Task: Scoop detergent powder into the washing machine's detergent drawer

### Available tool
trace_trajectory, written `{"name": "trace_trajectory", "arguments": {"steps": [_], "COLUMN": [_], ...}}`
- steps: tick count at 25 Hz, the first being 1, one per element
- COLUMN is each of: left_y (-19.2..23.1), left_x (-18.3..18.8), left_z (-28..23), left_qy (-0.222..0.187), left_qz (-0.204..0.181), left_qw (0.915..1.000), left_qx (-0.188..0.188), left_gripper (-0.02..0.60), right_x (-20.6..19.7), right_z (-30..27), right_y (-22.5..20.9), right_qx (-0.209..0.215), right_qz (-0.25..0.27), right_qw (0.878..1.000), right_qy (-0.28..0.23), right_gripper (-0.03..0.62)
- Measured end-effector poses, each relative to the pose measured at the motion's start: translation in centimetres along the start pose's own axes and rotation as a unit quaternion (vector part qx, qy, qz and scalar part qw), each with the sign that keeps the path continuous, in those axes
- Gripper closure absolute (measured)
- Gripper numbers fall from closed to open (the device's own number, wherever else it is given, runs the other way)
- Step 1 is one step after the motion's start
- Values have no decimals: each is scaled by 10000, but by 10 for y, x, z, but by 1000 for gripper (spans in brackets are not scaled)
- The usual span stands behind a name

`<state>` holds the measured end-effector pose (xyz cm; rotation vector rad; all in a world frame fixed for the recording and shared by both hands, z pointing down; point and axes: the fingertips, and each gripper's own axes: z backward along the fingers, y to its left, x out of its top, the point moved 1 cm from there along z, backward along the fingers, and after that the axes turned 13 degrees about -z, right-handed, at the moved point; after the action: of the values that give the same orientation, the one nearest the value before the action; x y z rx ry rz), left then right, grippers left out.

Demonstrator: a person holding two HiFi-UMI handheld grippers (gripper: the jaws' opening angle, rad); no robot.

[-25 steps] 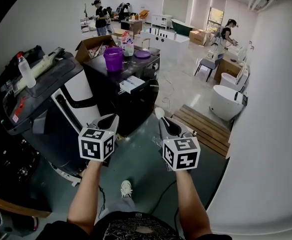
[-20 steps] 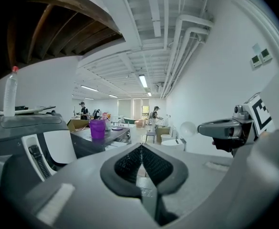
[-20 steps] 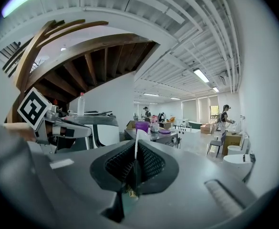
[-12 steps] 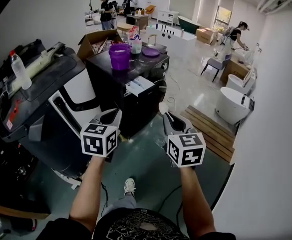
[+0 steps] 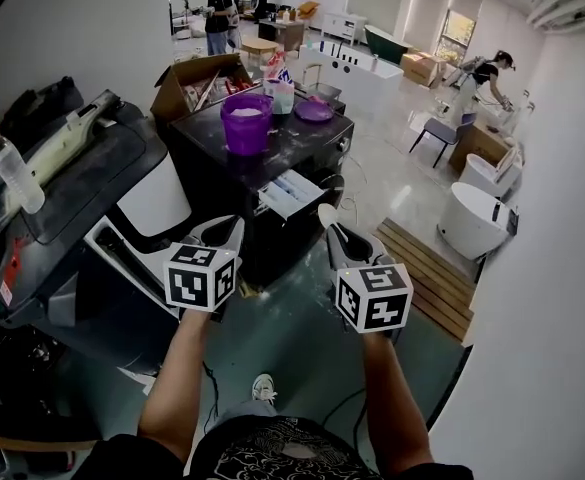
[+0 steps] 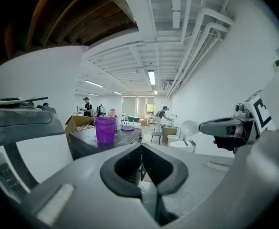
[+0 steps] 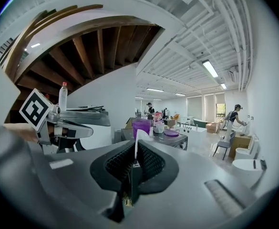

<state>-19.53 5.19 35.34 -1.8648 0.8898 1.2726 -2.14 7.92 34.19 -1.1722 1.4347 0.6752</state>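
A black washing machine [image 5: 234,173] stands ahead, and its white detergent drawer [image 5: 290,192] is pulled out at the front. On its top sit a purple bucket [image 5: 245,123] [image 6: 105,129] [image 7: 141,126], a purple lid [image 5: 314,111] and a detergent pack [image 5: 281,90]. My right gripper [image 5: 334,236] [image 7: 135,149] is shut on a white spoon [image 5: 325,215] [image 7: 137,142], whose bowl points up. My left gripper [image 5: 227,226] [image 6: 140,151] is shut with nothing in it. Both hang side by side short of the machine.
A large black-and-white appliance [image 5: 92,218] with a plastic bottle [image 5: 16,173] on it stands close on the left. A cardboard box [image 5: 194,80] sits behind the machine. A wooden pallet [image 5: 422,258] and a white tub [image 5: 477,218] lie to the right. People work at the back.
The washing machine and its bucket have come closer and lower in the head view. Both grippers kept their pose side by side, the spoon still held.
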Motion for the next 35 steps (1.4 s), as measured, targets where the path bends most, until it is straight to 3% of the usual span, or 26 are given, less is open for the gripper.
{"name": "trace_trajectory", "arguments": {"steps": [14,35], "left_y": [98,147], "left_x": [2,4], "left_z": [-76,-150], "left_qy": [67,108], "left_qz": [102,128], "left_qw": [9999,9998], "left_qx": [54,108], "left_gripper": [580,580], "right_x": [29,38], "right_z": [-121,-206], "right_y": [-2,-24], "right_qx": [78,167], "right_qz": [12,10], "right_qw": [9999,9996], "right_qy": [109,206], "right_gripper": [557,557]}}
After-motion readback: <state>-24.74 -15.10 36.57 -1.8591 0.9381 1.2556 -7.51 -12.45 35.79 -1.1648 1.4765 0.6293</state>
